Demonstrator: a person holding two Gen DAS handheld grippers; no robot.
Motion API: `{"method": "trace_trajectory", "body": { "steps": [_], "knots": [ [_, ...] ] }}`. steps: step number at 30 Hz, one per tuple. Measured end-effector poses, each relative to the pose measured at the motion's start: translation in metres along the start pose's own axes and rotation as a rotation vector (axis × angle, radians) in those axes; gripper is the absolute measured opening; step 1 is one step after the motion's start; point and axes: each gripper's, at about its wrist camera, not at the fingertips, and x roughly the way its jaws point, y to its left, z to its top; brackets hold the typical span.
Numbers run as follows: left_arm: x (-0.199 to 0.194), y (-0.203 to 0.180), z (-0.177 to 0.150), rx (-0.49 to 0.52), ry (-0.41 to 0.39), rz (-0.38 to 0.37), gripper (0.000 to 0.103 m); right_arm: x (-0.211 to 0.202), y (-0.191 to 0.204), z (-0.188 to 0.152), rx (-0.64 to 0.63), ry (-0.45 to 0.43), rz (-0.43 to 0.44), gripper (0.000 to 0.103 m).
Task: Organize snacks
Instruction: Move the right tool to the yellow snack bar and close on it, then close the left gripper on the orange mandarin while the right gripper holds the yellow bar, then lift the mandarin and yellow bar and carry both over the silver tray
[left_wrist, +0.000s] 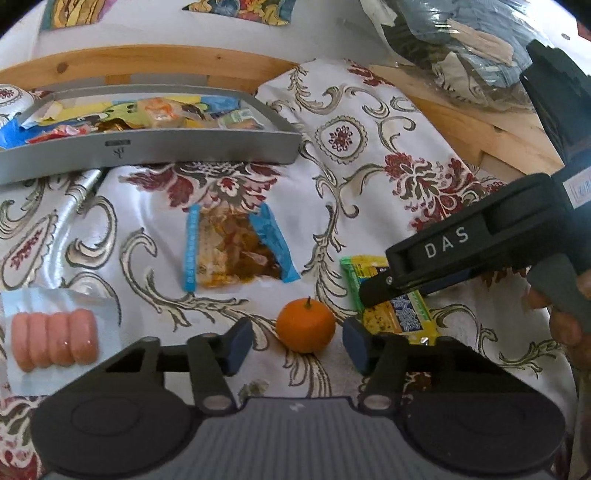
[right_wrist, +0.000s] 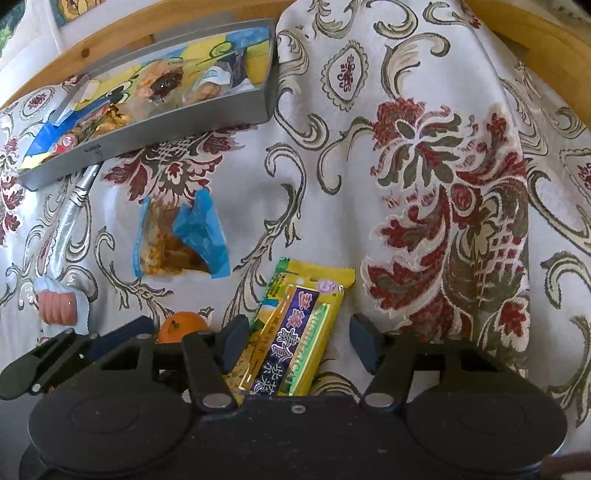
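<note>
Grey tray (left_wrist: 207, 147) heaped with snack packets (left_wrist: 162, 114), left claw (left_wrist: 295, 347) released around orange (left_wrist: 306, 329), right claw (right_wrist: 291, 347) released around yellow packet (right_wrist: 295, 332)

Grey metal tray (left_wrist: 155, 149), at ten o'clock in the left wrist view, is cut off by the picture's left edge. Yellow-green foil snack packet (right_wrist: 295, 332), at six o'clock in the right wrist view, disappears beneath the gripper body. Small round orange tangerine (right_wrist: 181, 325) is half-hidden behind black linkage.

Beside the tray (left_wrist: 147, 151): one orange (left_wrist: 306, 325), one yellow packet (right_wrist: 295, 332), one blue-edged packet (left_wrist: 236, 247), one sausage pack (left_wrist: 55, 341) of four, one silver packet (right_wrist: 72, 229).
</note>
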Motion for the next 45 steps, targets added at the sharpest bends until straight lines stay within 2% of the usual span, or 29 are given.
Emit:
{"method": "trace_trajectory", "body": {
  "steps": [5, 12, 15, 18, 20, 26, 30, 37, 45],
  "knots": [
    [0.006, -0.004, -0.002, 0.017, 0.021, 0.01, 0.054, 0.001, 0.002, 0.0, -0.01, 0.004, 0.006, 0.063],
    [0.008, -0.001, 0.0, -0.012, 0.017, 0.003, 0.053, 0.001, 0.002, 0.0, -0.007, 0.007, 0.011, 0.062],
    [0.009, 0.001, 0.0, -0.033, 0.016, 0.018, 0.038, 0.0, 0.003, 0.0, -0.011, 0.008, 0.016, 0.061],
    [0.006, 0.003, -0.001, -0.059, 0.01, 0.021, 0.038, 0.001, 0.003, 0.0, -0.015, 0.01, 0.02, 0.059],
    [0.003, 0.004, -0.002, -0.06, 0.007, 0.042, 0.038, 0.001, 0.003, 0.001, -0.013, 0.011, 0.024, 0.059],
    [-0.015, 0.008, -0.007, -0.086, 0.018, 0.168, 0.037, 0.003, 0.003, -0.001, -0.015, 0.026, 0.039, 0.059],
    [-0.027, 0.013, -0.012, -0.109, 0.035, 0.233, 0.037, 0.006, 0.011, -0.003, -0.068, 0.036, 0.035, 0.064],
    [-0.05, 0.021, -0.021, -0.152, 0.045, 0.3, 0.037, 0.011, 0.029, -0.011, -0.187, 0.046, -0.006, 0.074],
    [-0.073, 0.022, -0.027, -0.164, 0.038, 0.34, 0.037, 0.015, 0.044, -0.021, -0.291, 0.055, -0.042, 0.077]
  ]
}}
